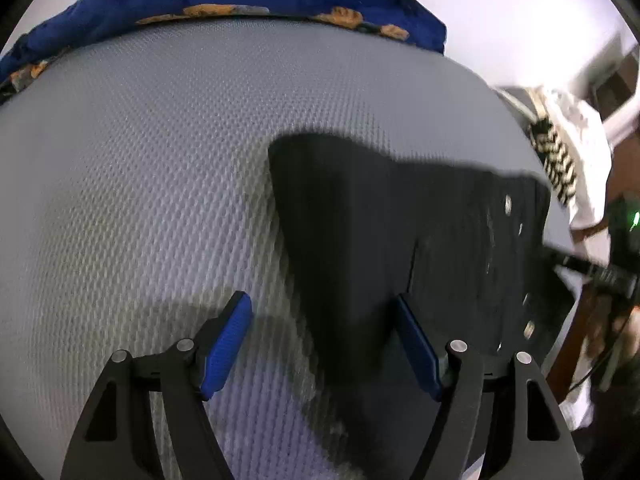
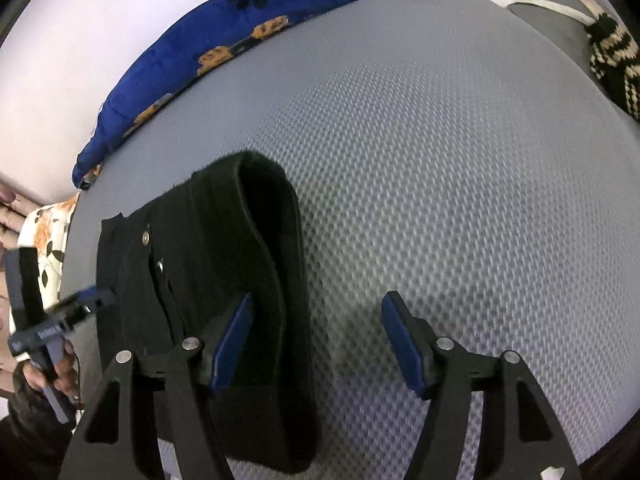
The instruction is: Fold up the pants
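Black pants [image 1: 400, 240], lying flat on grey mesh bed [image 1: 160, 160]; left tongs [image 1: 324, 344] and right tongs [image 2: 316, 340] apart, empty, poised above fabric edges; step: pre-grasp; next: clamp edges for folding.

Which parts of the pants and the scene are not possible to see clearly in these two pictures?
- Left wrist view: the lower part of the black pants is hidden behind the gripper frame and cut off by the bottom edge.
- Right wrist view: the pants run under the right gripper, so their near end is hidden.
- Right wrist view: the left gripper is blurred; its jaws are unclear there.
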A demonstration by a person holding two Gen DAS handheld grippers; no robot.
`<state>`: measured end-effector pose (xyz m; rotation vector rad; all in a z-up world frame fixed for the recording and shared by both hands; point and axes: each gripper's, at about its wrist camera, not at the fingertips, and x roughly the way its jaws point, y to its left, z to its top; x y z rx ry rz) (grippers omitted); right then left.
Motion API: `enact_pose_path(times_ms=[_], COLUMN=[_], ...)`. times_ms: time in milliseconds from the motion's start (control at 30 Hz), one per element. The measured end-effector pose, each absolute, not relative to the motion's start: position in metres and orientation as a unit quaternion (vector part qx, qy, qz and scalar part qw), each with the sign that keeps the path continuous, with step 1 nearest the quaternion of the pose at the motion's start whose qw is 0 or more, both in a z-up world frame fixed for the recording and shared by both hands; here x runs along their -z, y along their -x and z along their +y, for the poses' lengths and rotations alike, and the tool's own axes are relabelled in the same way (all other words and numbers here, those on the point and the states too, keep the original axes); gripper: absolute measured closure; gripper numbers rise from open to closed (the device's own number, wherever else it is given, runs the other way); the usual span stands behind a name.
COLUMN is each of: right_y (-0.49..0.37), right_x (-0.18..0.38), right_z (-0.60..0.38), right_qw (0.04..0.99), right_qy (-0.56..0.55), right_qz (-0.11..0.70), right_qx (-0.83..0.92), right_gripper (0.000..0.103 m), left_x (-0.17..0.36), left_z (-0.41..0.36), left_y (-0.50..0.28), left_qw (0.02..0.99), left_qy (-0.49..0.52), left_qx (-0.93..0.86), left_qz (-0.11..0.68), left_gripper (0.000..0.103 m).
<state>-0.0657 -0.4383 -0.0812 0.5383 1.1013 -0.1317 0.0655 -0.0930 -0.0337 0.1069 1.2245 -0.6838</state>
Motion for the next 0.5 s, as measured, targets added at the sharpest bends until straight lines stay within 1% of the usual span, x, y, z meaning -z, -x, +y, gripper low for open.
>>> enact_pose_path(times_ms=[100,200,267,333,500], right_y=[0.076,0.083,0.087,0.089,0.089], right_x=[0.083,0.081,0.080,0.084,0.106], right_z=[-0.435,-0.434,-0.436,-0.439,-0.449], right_qw=[0.811,0.805,0.797,0.779,0.747], right_qy=[-0.253,-0.252,-0.274,-0.318,-0.371], right_qz=[0.524,0.534,0.538,0.540,0.543], right_qx=[0.061,0.055,0.028,-0.024,-0.095], right_gripper=[0.041,0.040,0.040,0.040,0.046], left_x=[0.033,0.032,0.030,0.031,0.044], left_z=[-0.094,-0.090,-0.087,-0.084,-0.077], left_y=[-0.049,-0.041,-0.036,-0.034,-0.051], left_qw=[0.766,0.745,0.724,0.694,0.666], left_qy=[-0.076,-0.058,-0.029,0.025,0.119], left_qx=[0.304,0.314,0.335,0.364,0.361], left_qz=[0.562,0.585,0.603,0.621,0.642], left_gripper=[0.030,0.030,0.030,0.030,0.031])
